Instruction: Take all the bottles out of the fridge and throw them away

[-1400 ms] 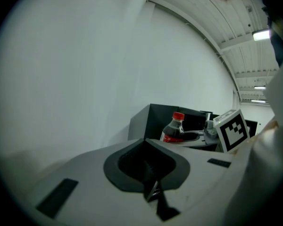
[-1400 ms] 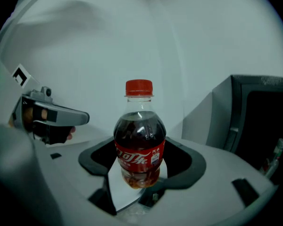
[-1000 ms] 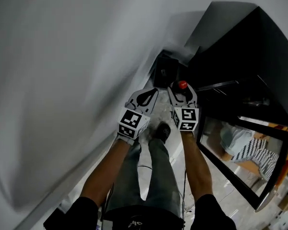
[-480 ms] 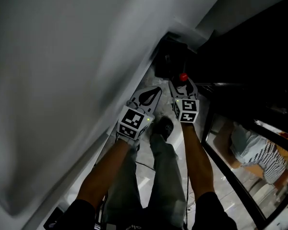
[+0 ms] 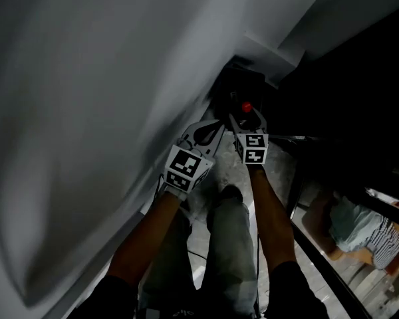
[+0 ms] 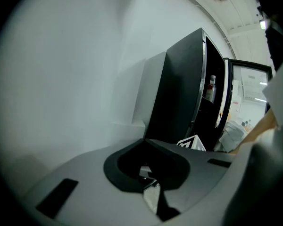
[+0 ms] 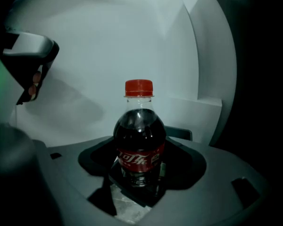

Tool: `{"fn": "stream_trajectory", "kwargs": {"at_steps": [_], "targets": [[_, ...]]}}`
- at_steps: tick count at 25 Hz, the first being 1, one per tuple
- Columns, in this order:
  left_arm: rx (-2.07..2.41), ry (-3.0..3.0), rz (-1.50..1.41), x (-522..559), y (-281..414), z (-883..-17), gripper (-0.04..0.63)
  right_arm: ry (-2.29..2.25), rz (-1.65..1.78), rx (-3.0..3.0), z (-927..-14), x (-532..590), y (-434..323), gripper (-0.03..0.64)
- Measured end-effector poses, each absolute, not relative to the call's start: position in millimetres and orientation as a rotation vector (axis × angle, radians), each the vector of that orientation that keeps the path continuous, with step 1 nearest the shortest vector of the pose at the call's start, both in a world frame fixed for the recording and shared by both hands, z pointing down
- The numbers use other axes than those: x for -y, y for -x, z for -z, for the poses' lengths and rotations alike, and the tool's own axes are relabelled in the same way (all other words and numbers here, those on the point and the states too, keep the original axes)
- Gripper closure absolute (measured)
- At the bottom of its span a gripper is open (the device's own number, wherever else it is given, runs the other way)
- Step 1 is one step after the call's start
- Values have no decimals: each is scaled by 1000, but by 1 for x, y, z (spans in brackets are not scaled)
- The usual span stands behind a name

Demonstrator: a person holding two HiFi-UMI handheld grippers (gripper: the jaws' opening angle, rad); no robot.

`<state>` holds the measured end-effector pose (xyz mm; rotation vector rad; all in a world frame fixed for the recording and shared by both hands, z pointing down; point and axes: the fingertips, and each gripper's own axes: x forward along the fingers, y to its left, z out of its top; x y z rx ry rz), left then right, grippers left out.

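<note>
Head view, right gripper: the right gripper (image 5: 247, 119) is held out ahead of the person, clamped on a cola bottle (image 5: 247, 107) whose red cap shows above the jaws.
Head view, left gripper: the left gripper (image 5: 203, 133) hangs just beside it on the left, tips together, carrying nothing.
Head view, surroundings: a pale wall (image 5: 86, 78) fills the left side, and the glass door (image 5: 332, 224) stands swung out at the lower right. A dark box (image 5: 238, 85) sits in the corner ahead, near the bottle. Whether it is the bin is too dim to tell.
Left gripper view, jaws: they are closed tip to tip, with only the empty teardrop gap behind them.
Left gripper view, fridge: the black fridge (image 6: 179, 98) stands open beyond the jaws. What looks like a second bottle (image 6: 211, 88) stands upright on a shelf inside.
Right gripper view, grasp: the jaws are pressed on the lower body of the cola bottle, which stands upright between them. It has a red label, its cap is on, and dark drink reaches the shoulder.
Right gripper view, backdrop: only the wall corner lies behind the bottle, and no bin opening is visible here.
Progress, done: one bottle appears to be out of the fridge and in hand, well apart from the shelves.
Progress, left: this bottle is not yet thrown away. At least one more seems to wait inside, so the task looks to be partway through.
</note>
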<state>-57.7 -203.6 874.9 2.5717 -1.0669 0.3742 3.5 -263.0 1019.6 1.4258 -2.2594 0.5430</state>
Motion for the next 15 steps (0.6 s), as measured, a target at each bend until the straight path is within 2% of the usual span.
{"fn": "stream_trajectory", "kwargs": {"at_steps": [6,11,15], "targets": [[1065,-2601,-368,214,59,-886,592,-1445,-548,2250,-1040,274,1,317],[1046,-2588,-361,204,57,-863,592,-1501,-442,2261,-990,274,2,428],[1024,-2579,-355,190,55,-811,592,-1546,-424,2247,-923,251,-8,512]]}}
